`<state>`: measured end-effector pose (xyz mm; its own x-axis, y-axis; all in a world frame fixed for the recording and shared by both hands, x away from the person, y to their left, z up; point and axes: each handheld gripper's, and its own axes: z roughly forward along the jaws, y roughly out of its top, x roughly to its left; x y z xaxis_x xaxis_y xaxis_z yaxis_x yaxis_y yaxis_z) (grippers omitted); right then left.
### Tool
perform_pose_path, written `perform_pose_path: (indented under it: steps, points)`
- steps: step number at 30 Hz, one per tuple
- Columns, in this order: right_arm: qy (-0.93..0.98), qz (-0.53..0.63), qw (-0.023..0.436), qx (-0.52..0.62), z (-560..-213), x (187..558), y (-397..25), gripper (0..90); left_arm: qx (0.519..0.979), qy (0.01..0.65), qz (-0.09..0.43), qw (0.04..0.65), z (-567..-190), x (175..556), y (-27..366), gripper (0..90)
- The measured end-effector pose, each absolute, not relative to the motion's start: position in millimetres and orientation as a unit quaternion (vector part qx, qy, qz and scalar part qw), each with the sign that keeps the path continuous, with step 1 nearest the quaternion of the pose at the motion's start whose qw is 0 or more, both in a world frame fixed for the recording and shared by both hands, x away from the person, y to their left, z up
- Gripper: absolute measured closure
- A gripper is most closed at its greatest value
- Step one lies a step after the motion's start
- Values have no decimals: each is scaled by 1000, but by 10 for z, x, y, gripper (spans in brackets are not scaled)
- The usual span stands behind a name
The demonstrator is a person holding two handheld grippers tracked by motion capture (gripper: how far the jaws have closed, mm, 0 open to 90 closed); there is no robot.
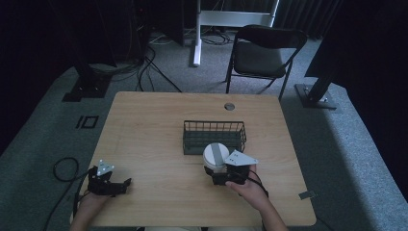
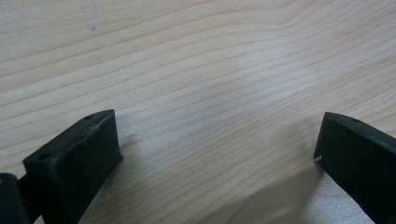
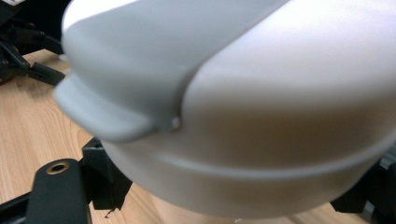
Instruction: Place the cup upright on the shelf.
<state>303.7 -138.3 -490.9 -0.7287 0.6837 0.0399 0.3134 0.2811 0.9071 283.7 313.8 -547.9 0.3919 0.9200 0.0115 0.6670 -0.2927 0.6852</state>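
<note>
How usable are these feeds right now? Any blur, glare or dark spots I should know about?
High view: dim overall, room edges nearly black, the light wooden table evenly lit. Left gripper view: sharp wood grain, soft shadows beneath the open left tongs. Right gripper view: the white round container with a grey lid sits too close, blurred, its white side slightly washed out.

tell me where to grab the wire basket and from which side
Grip the basket by its top rim on the near long wall, coming straight down from above. It is open-topped, with thin wire walls that a tool could pinch. The right tool holds a white container just in front, so the open left tool seems freer.
</note>
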Motion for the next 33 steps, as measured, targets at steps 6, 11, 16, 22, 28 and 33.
perform_pose_path:
  steps: [6,11,16,22,28,33]
  points:
    - [777,506,190,324,-4772,3084,-1382,184,777,511,208,304,-5479,2837,3138,5]
    - [770,511,195,329,-4696,3116,-1375,184,777,511,208,304,-5479,2837,3138,5]
    - [760,517,204,336,-4564,3176,-1354,184,777,511,208,304,-5479,2837,3138,5]
    - [749,524,218,342,-4433,3284,-1322,184,776,511,208,305,-5480,2837,3138,5]
    - [736,528,230,356,-4342,3421,-1262,184,776,511,208,305,-5480,2837,3138,5]
    - [723,520,245,382,-4282,3543,-1265,184,776,511,208,305,-5480,2837,3138,5]
